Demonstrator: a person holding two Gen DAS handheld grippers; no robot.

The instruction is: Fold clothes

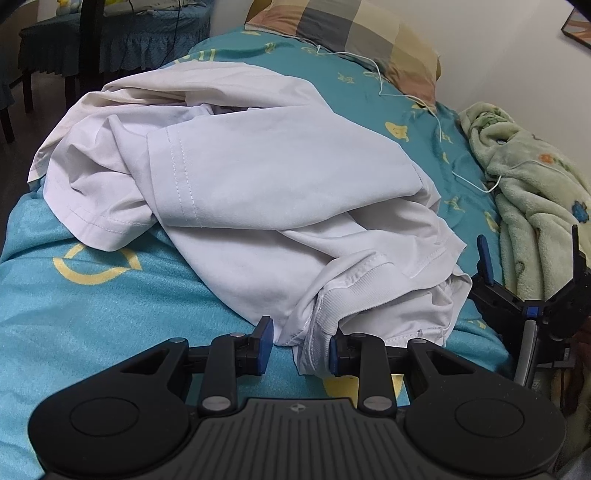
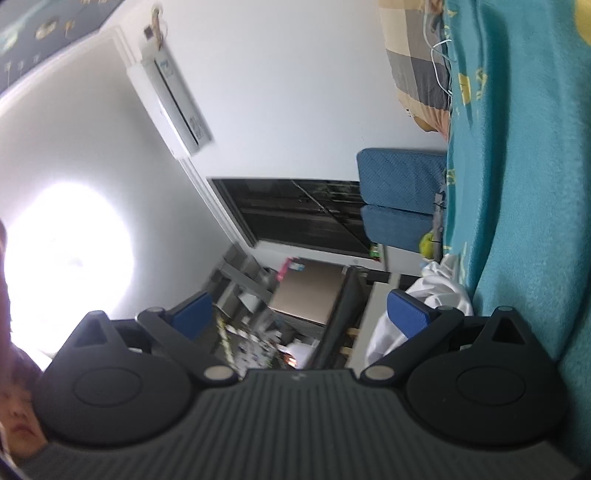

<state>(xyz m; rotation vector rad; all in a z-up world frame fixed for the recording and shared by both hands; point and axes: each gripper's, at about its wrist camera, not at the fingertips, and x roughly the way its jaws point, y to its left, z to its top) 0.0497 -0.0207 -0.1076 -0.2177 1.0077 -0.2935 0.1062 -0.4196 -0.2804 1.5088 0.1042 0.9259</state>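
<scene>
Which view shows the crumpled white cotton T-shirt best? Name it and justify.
Left wrist view: the crumpled white cotton T-shirt fills the frame on the teal bedsheet, collar between the open left gripper jaws. Right wrist view, tilted sideways, shows only a bunched edge.

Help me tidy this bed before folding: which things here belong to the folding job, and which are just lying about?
For the job:
white shirt, crumpled on the bed
left gripper, open at the shirt's collar
right gripper, open, beside the shirt

Lying about:
plaid pillow
green blanket
white cable
</scene>
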